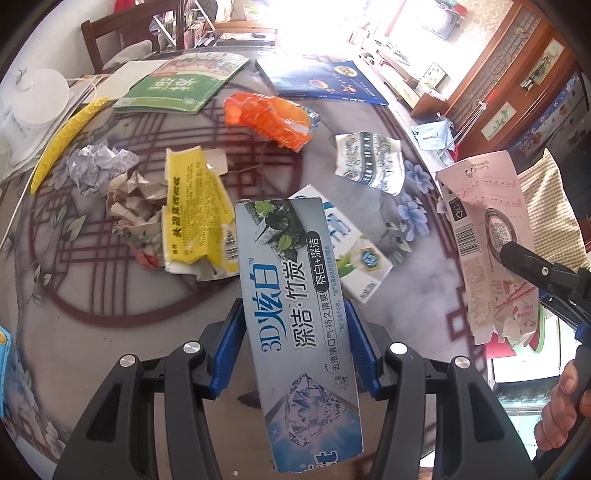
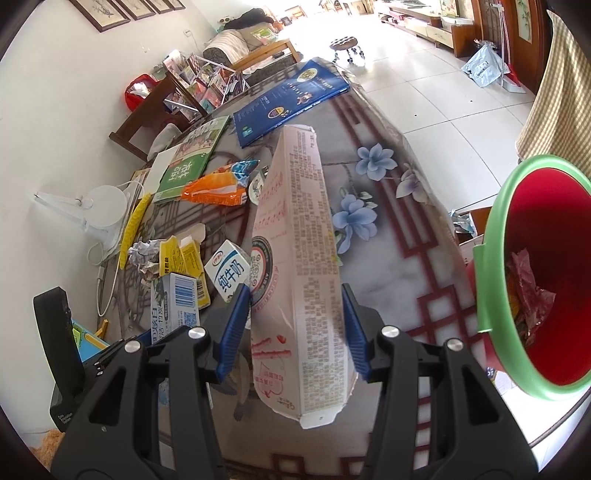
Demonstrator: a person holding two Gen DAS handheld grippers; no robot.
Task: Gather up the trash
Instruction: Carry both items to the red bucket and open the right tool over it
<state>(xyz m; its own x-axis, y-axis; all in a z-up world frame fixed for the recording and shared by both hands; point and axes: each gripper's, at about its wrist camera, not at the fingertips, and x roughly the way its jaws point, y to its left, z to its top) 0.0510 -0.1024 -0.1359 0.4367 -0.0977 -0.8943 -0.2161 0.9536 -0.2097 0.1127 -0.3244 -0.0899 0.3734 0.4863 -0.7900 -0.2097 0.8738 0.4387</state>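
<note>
My left gripper is shut on a long grey-blue toothpaste box, blue pads pressed on both long sides, held above the table. My right gripper is shut on a tall pink carton with a torn top, also lifted clear. In the left wrist view that pink carton hangs at the right past the table edge. A red bin with a green rim stands right of the right gripper, crumpled wrappers inside. On the table lie a milk carton, a torn yellow box, crumpled paper, an orange wrapper and a blue-white wrapper.
A green book and a blue book lie at the far side of the flowered tablecloth. A yellow strip and a white lamp sit at the left edge. A wooden chair stands behind the table.
</note>
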